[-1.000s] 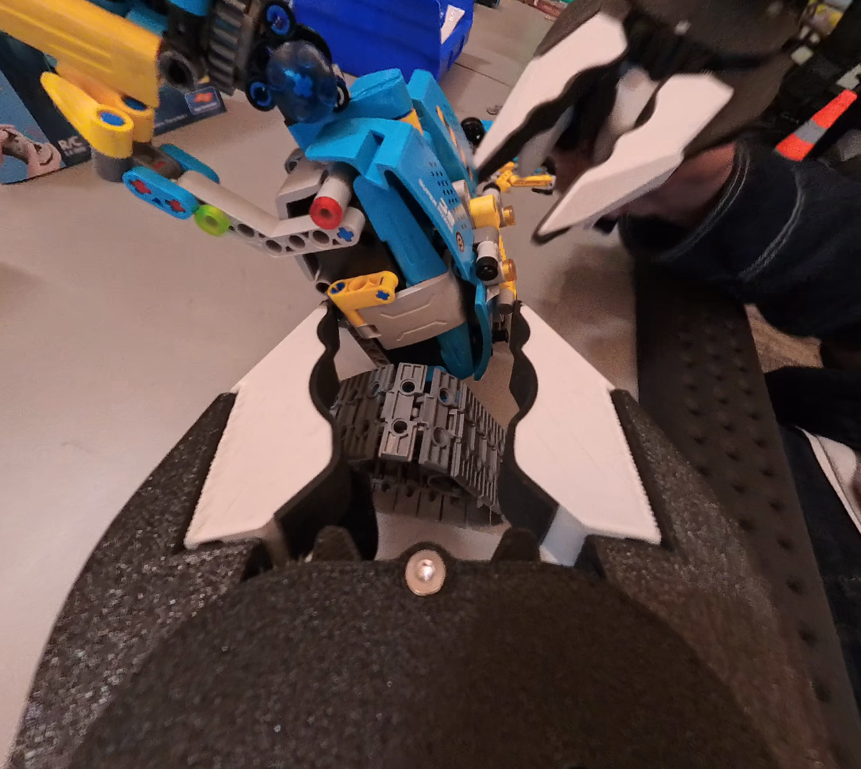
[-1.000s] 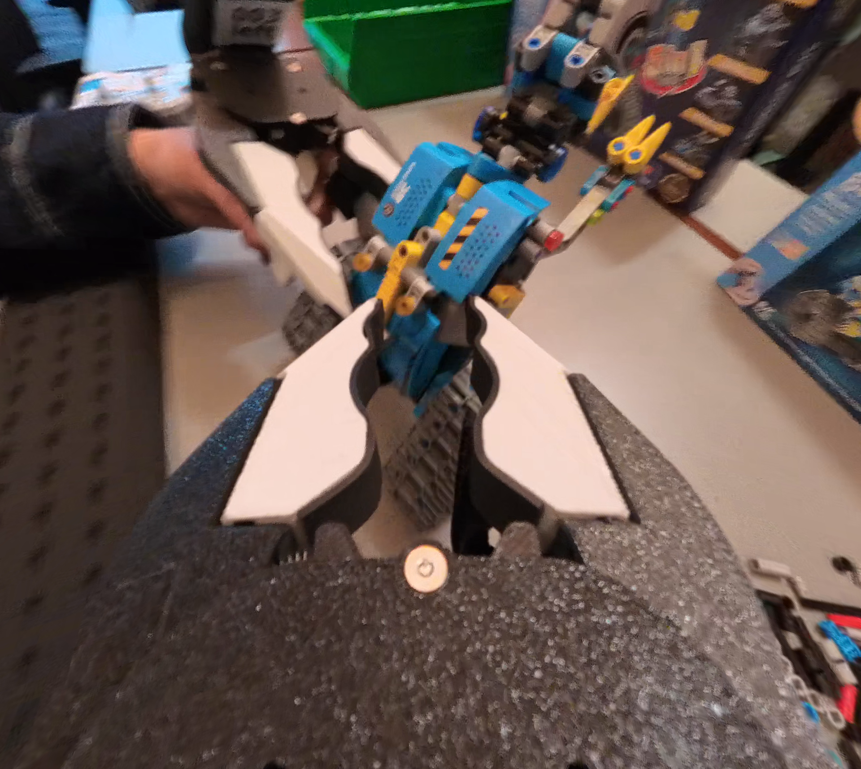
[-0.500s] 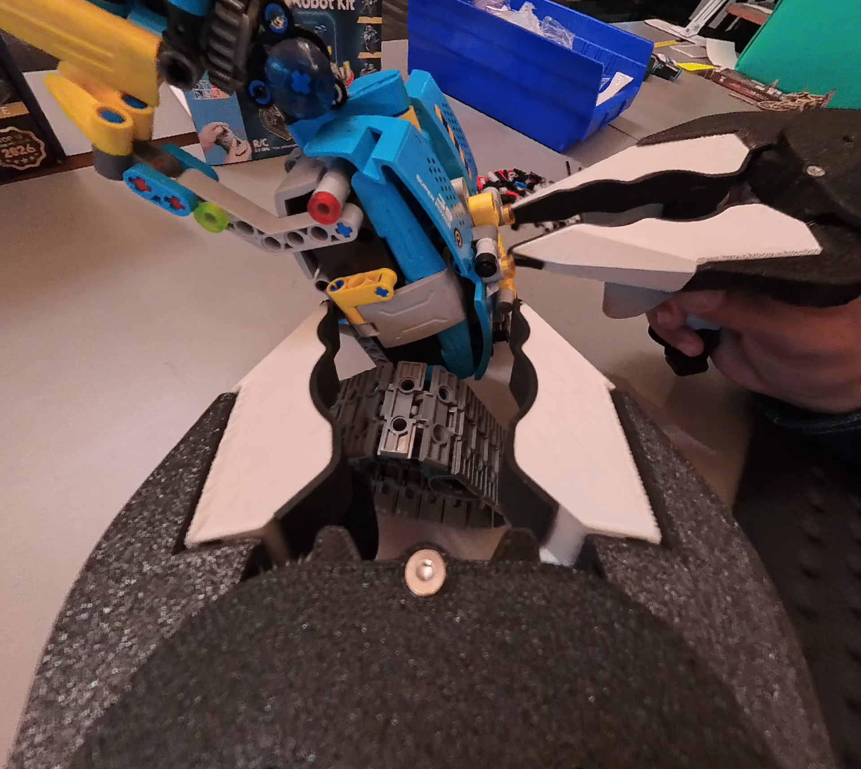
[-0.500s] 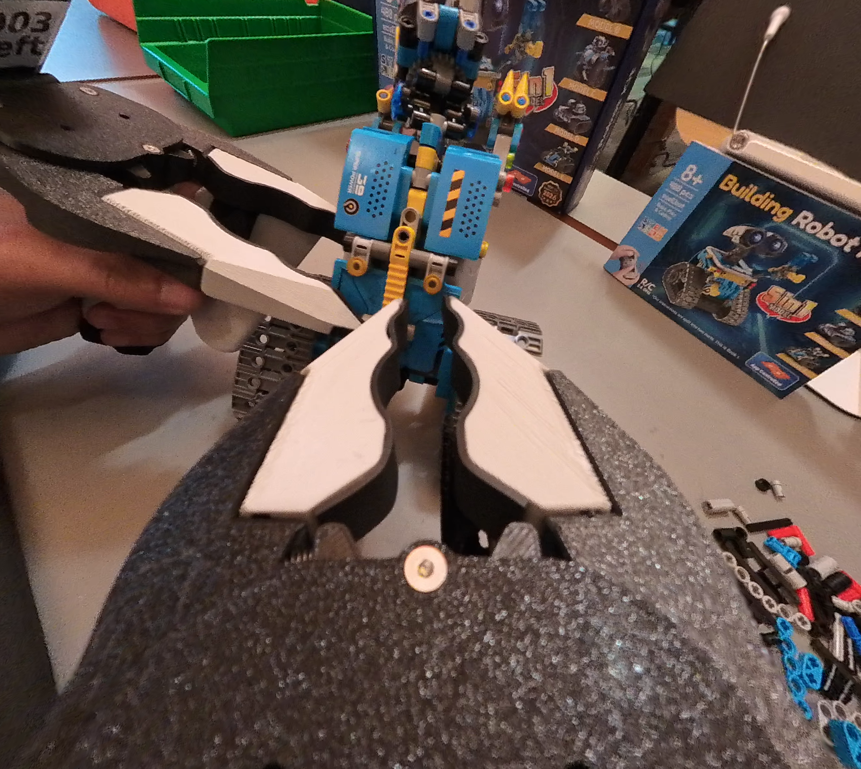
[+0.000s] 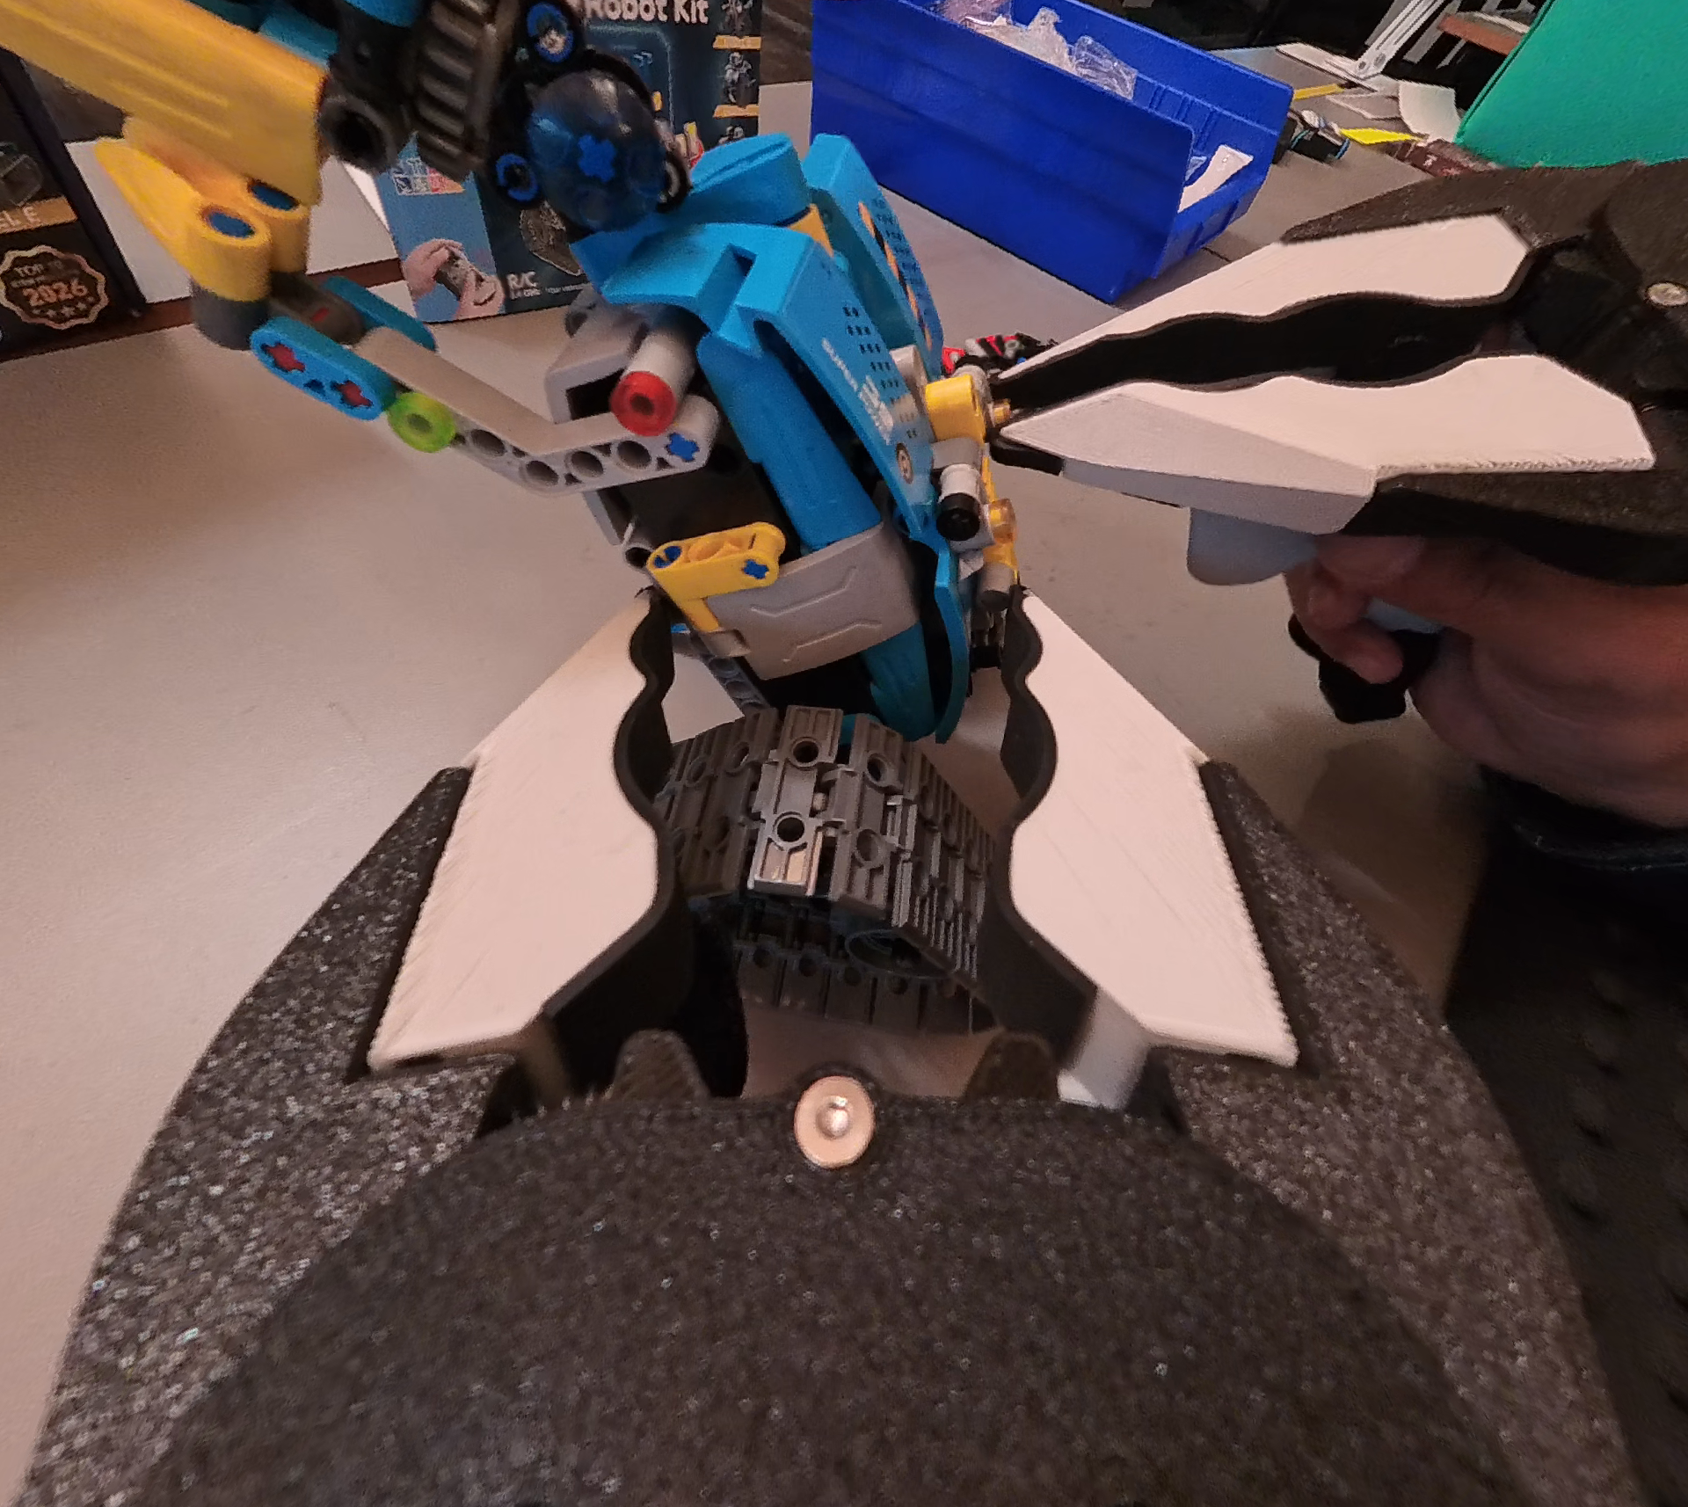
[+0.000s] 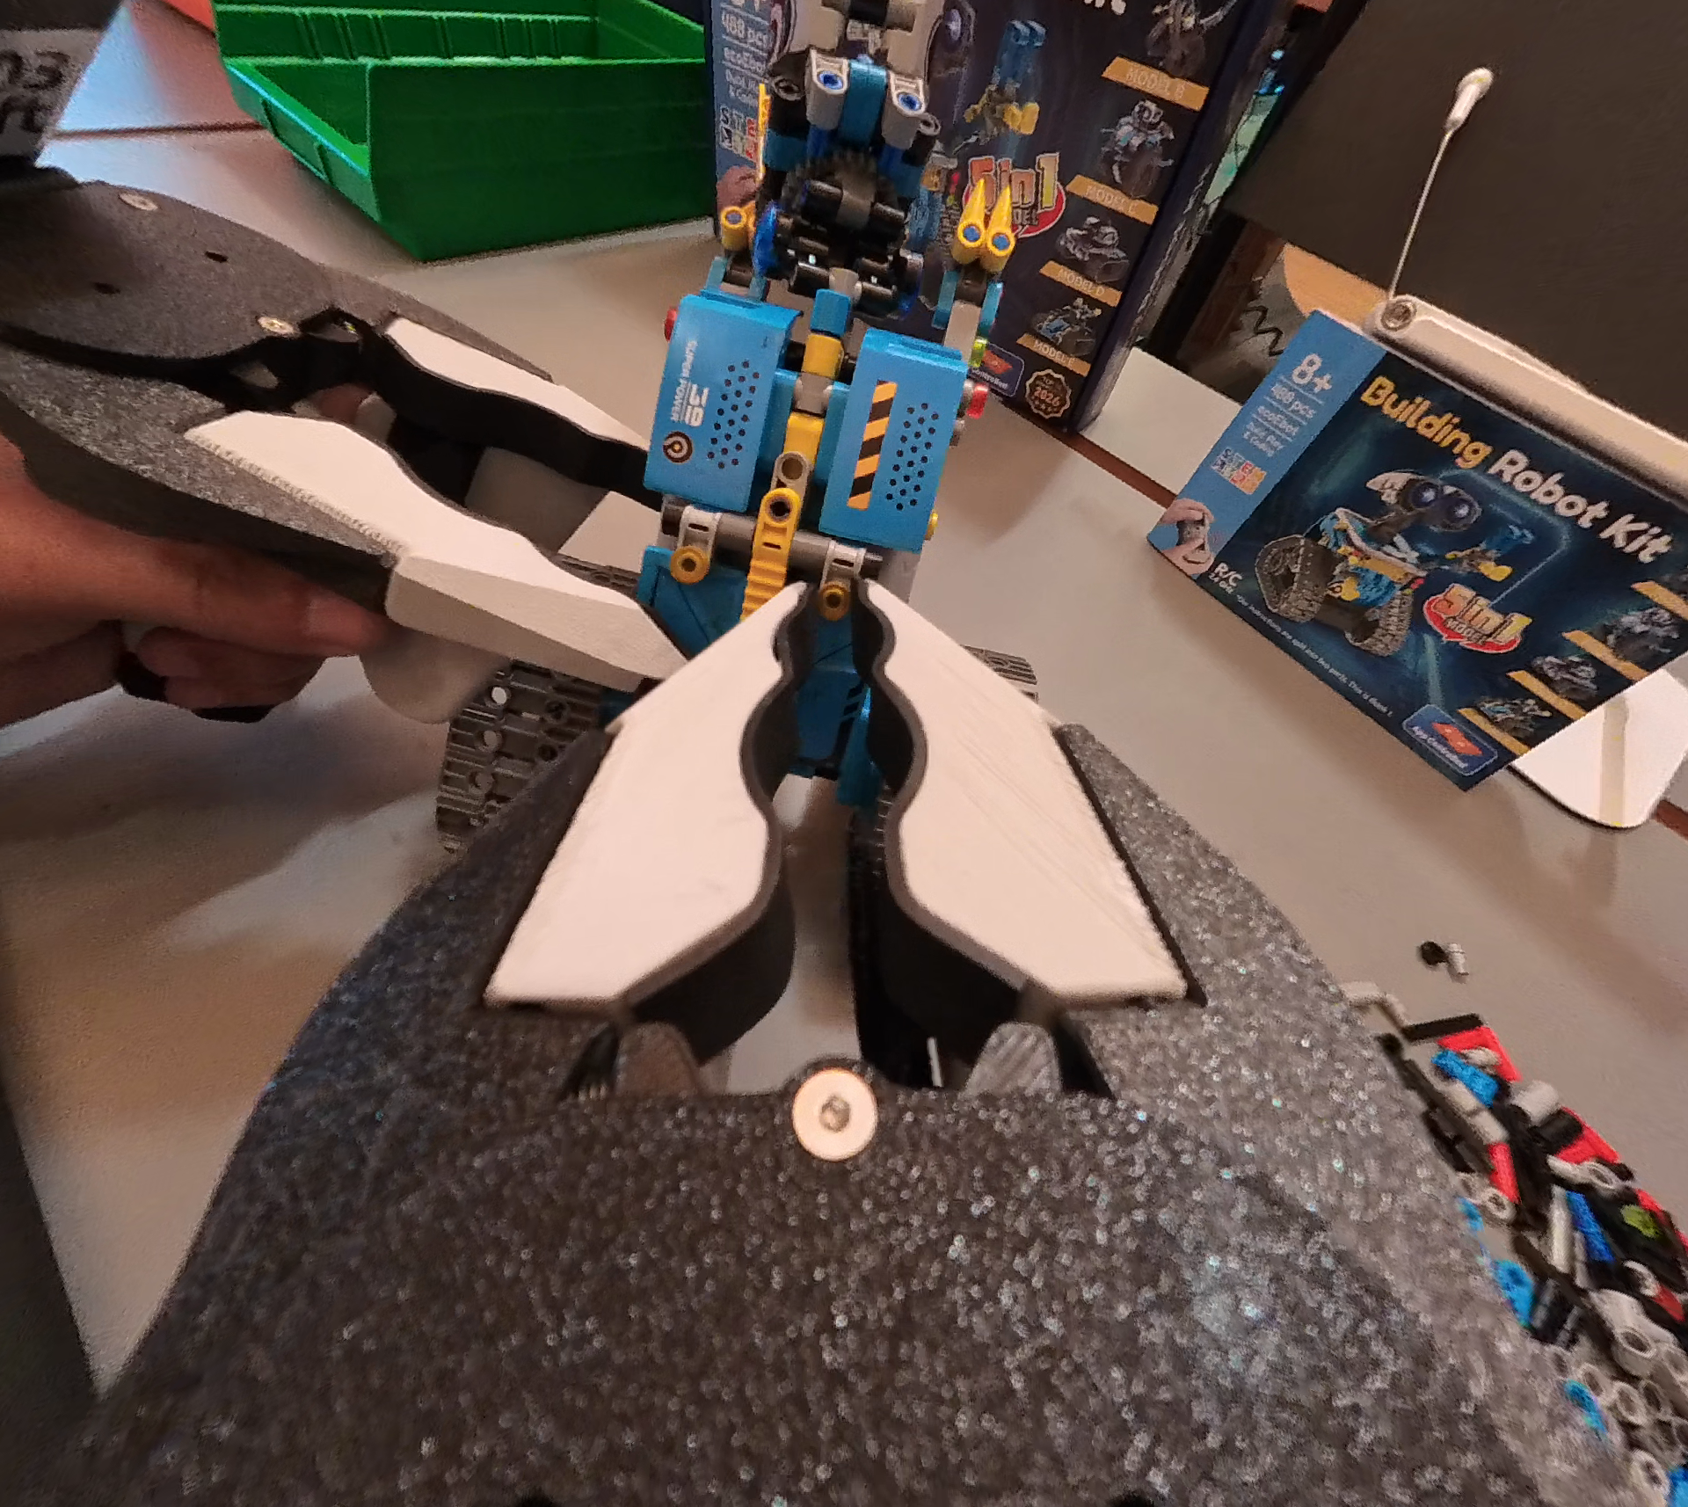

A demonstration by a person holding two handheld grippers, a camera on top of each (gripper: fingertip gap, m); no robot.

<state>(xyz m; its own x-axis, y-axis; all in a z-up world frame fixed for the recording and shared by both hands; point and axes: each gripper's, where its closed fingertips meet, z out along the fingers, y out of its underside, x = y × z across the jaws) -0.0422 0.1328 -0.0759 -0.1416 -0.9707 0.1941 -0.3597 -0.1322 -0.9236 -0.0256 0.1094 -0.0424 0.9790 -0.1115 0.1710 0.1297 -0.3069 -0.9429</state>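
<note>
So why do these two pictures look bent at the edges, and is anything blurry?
Left wrist view: wide-angle bulge, the table curves; the yellow arm of the toy robot at top left is soft, too near. Right wrist view: the same bulge tilts the kit boxes; the right claw and the loose parts at the right edge are blurred. Light is soft, shadows faint.

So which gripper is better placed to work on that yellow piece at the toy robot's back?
Probably right. The right gripper has its tips nearly closed at the yellow piece, while the left gripper straddles the toy robot lower down.
</note>
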